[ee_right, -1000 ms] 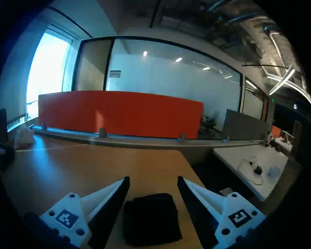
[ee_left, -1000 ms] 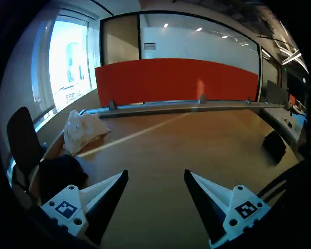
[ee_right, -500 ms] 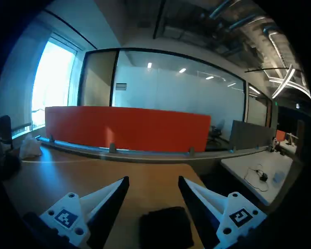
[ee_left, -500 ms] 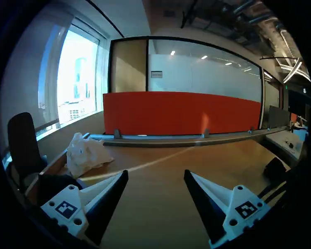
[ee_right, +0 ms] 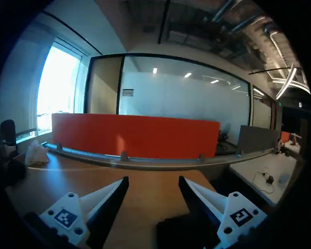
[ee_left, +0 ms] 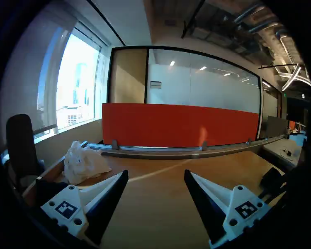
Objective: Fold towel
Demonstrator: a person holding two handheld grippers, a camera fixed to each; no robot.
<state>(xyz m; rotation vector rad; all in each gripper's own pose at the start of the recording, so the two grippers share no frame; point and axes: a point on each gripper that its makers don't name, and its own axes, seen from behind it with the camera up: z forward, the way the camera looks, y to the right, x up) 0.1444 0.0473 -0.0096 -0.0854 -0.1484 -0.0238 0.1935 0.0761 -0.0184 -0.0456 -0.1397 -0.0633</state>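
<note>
A dark folded towel [ee_right: 178, 232] lies on the wooden table [ee_right: 151, 195] just below and between my right gripper's [ee_right: 153, 178] open fingers, partly hidden by the right finger. In the left gripper view the same dark towel [ee_left: 272, 179] sits at the far right table edge. My left gripper [ee_left: 155, 172] stands open above the bare wooden table [ee_left: 164, 199], holding nothing. A white crumpled cloth or bag [ee_left: 84, 166] rests at the table's far left corner. In the right gripper view that white bundle [ee_right: 36, 154] is small at the left.
A dark heap [ee_left: 47, 189] lies at the table's left edge, behind my left finger. A black chair [ee_left: 20, 145] stands by the window. An orange partition [ee_left: 180, 124] on a metal rail bounds the far edge. A second desk [ee_right: 263, 172] with cables is to the right.
Both views have tilted upward, showing more ceiling. The dark towel has slid toward the bottom edge of the right gripper view. Both grippers stay open.
</note>
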